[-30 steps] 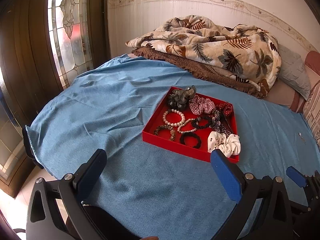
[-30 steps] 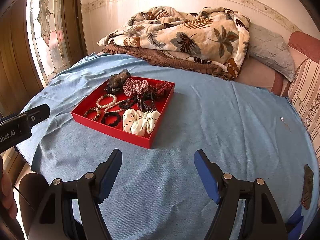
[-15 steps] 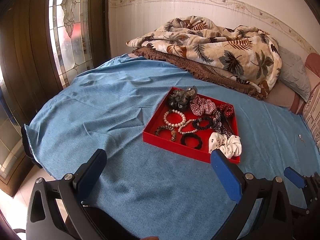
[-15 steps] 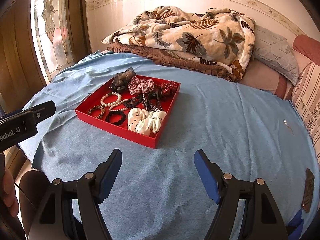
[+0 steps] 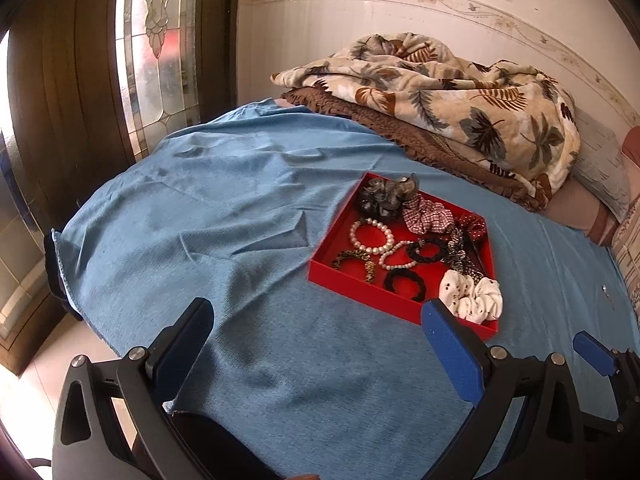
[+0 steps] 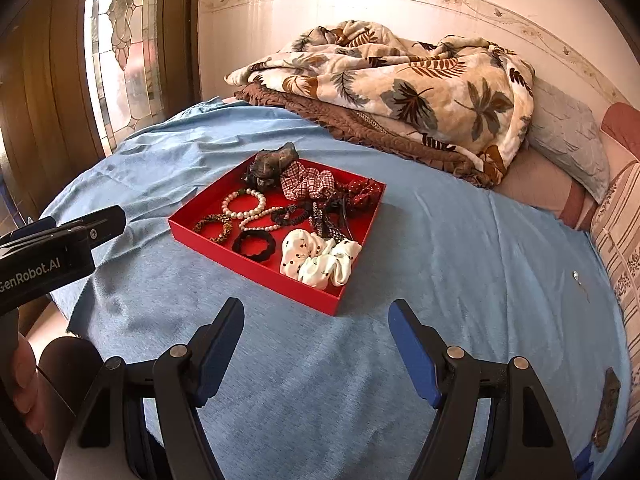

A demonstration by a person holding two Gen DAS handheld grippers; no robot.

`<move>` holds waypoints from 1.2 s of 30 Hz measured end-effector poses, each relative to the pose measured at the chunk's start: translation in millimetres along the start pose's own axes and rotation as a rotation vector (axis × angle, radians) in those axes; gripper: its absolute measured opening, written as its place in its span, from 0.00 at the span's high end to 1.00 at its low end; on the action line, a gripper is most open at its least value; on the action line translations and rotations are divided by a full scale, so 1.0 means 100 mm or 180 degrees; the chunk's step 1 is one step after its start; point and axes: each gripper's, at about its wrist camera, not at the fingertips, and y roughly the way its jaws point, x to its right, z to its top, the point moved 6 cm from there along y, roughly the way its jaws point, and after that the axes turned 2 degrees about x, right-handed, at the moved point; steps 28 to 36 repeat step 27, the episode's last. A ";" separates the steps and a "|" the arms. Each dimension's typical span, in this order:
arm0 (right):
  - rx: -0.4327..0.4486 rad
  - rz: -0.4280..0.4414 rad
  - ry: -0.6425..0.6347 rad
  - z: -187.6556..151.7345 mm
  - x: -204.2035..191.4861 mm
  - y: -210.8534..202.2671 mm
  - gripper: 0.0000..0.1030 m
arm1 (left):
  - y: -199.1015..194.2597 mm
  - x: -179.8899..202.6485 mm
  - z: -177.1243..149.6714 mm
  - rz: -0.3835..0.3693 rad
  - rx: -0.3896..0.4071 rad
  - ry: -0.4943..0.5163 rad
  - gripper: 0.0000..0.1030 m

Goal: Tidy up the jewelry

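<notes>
Both tools released, empty: left tool [image 5: 318, 322], right tool [image 6: 316, 324] hover near red tray [image 6: 256, 266]. Jewelry (scrunchies too) lies inside tray; stage undecidable.

A: Where does the light come from?
B: Bright daylight enters a patterned glass window [image 5: 160, 60] on the left, washing out the wall [image 6: 280, 20] with glare.
A: Any distortion?
B: Yes; fisheye curvature, dark corners, slight softness.
</notes>
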 end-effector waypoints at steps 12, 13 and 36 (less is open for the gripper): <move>-0.0001 0.0047 -0.0088 0.06 -0.13 0.05 0.23 | 0.06 -0.08 0.02 0.0008 -0.0053 -0.0069 0.00; -0.0009 0.0058 -0.0090 0.05 -0.14 0.05 0.23 | 0.07 -0.08 0.02 0.0011 -0.0056 -0.0067 0.00; -0.0035 0.0256 0.0087 0.02 -0.05 0.05 0.20 | 0.01 0.01 0.07 0.0092 -0.0035 0.0053 0.00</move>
